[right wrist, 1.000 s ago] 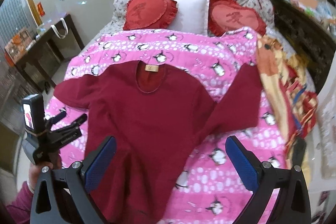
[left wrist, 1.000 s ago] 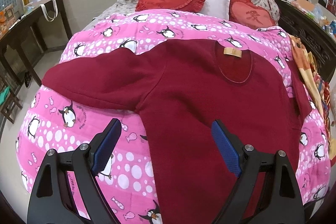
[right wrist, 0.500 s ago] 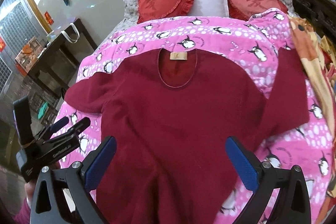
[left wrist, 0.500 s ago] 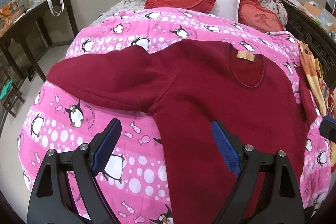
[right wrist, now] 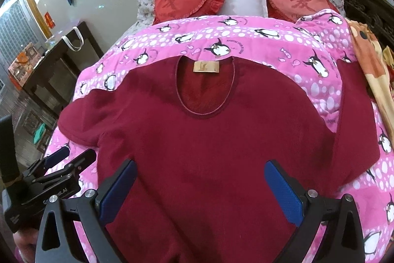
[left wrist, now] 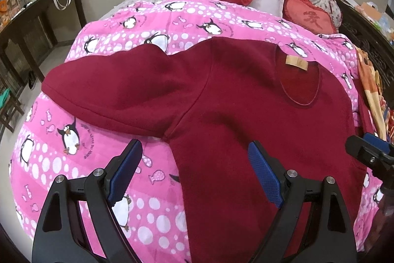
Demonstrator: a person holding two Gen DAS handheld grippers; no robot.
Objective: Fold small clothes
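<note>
One maroon sweater (right wrist: pixel 209 152), fleecy, lies flat on the pink penguin quilt (right wrist: pixel 258 33), larger in both views than half a second ago (both grippers have moved closer). Round neckline with tan label (right wrist: pixel 206 66) points toward the heart-shaped red cushions (right wrist: pixel 182 0); long axis runs from there toward the cameras, sleeves spread sideways. Left gripper (left wrist: pixel 194 171): jaws spread wide, empty, over the armpit. Right gripper (right wrist: pixel 200 185): likewise released, above the body.
</note>
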